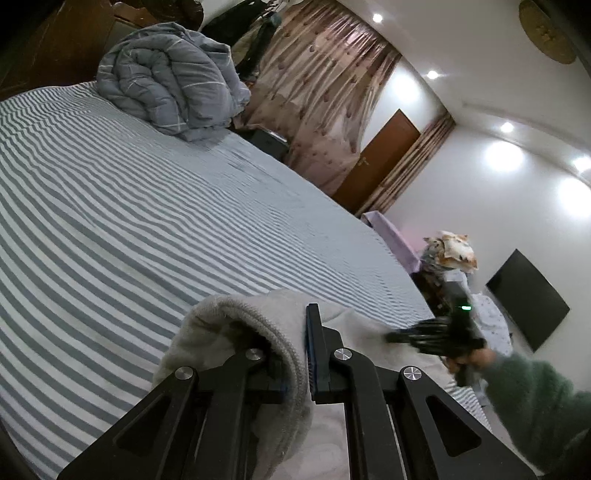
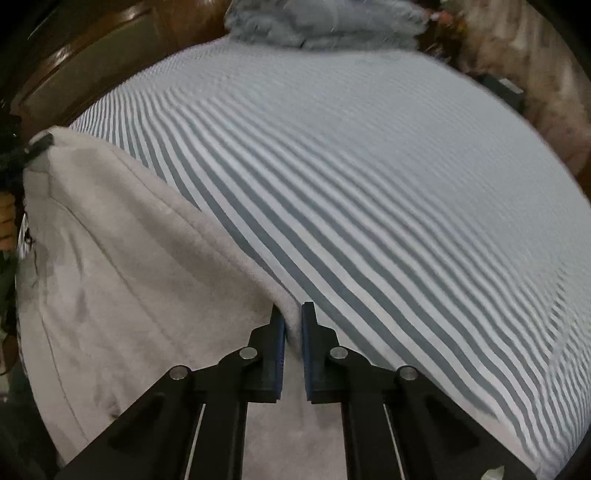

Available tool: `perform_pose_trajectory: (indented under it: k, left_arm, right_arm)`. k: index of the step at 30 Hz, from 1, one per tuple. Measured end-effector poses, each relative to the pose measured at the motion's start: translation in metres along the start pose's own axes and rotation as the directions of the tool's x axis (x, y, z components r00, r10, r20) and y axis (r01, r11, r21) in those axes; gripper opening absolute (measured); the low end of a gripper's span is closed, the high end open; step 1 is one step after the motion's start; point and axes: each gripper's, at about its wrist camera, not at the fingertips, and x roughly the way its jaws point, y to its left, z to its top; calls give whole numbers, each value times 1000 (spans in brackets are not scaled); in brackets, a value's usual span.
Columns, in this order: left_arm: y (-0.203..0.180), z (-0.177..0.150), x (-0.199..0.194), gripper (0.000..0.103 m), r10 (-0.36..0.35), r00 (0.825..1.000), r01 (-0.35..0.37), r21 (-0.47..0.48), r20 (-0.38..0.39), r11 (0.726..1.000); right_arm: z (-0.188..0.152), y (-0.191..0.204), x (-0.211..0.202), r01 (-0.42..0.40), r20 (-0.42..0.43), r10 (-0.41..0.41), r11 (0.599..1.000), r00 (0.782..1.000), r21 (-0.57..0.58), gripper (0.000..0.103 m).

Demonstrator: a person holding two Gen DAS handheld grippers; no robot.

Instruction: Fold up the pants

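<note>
On the bed (image 1: 129, 206), striped sheet, grey and white: one pair of pants (image 2: 122, 280), pale grey fleece, lying at the near edge and lifted at two points.

Left gripper (image 1: 295, 354): jaws clenched on the ribbed waistband of the pants (image 1: 236, 325), the band draped over the left finger and bunched between the pads. Seen from the right wrist view only as a dark tip (image 2: 37, 146) at the far left corner of the cloth.

Right gripper (image 2: 293, 332): jaws clenched on a narrow fold at the pants' edge, where the fleece meets the striped sheet (image 2: 369, 206). Seen from the left wrist view as a blurred black body (image 1: 439, 332) with a small green light, held by a hand (image 1: 476, 360) in a green sleeve (image 1: 535, 406).

Left wrist view only: curtains (image 1: 325, 103), patterned, pinkish; wooden door (image 1: 380, 162); dark wall screen (image 1: 528, 299); ceiling spotlights (image 1: 504, 155); a lilac-covered piece with patterned cloth heaped on it (image 1: 450, 251).

Both views: rolled quilt (image 1: 170, 81), blue-grey, at the far end of the bed; blurred in the right wrist view (image 2: 325, 22).

Right wrist view only: the broad flat spread of the pants across the lower left, and dark wooden furniture (image 2: 92, 55) beyond the bed.
</note>
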Motion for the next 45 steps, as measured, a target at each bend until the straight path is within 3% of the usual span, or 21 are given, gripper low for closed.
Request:
perform_pose_trajectory:
  k: [7,13,23,26,27,31,35,36,38,39,41,45]
  left_arm:
    - [-33,-11,-44,8,-20,1000,21,82,-20,996]
    - [-58,-52,-90,9,-31,996,42,127,-85,991]
    - [-82,-147,-141,13,29,976,3,148,-214,989]
    - [-82,-177,-145,14,63,963,-28,135,-260,990]
    - [-79,-188,-143,14,79,955,-46,122,-286,992]
    - [-76,-219,-136,14,167,925,-131,125,-340,983]
    - [-73,-228,-138,23,212,917,-196,82,-337,977]
    - [-73,-229,-141,35,220,914,-213,58,-340,975]
    - [-70,-232,-148,55,211,919,-217,21,-333,976]
    - [-70,-233,-153,59,216,922,-227,5,-321,974]
    - [-68,-236,-163,59,196,929,-216,-29,-314,976]
    - [-68,-238,-180,60,70,959,-129,-202,-276,971]
  right_arm:
    - [-39,56,-98,160,94,-163,986,982,39,6]
    - [-98,110,-143,182,125,-196,976,973,116,6]
    - [-204,173,-134,180,54,-196,958,979,221,7]
    - [-234,187,-134,198,26,-208,958,978,208,6]
    - [-242,190,-128,193,6,-199,959,980,205,0]
    - [-273,197,-121,194,-40,-190,964,981,184,1]
    - [-286,196,-116,128,-16,-129,948,992,291,7]
    - [-289,195,-116,109,-1,-114,939,993,326,8]
    - [-295,198,-120,70,30,-89,922,996,381,12]
    - [-298,200,-121,54,45,-78,913,996,405,18]
    - [-304,206,-125,20,72,-59,890,996,455,25]
    - [-316,206,-129,-56,123,-13,838,992,542,33]
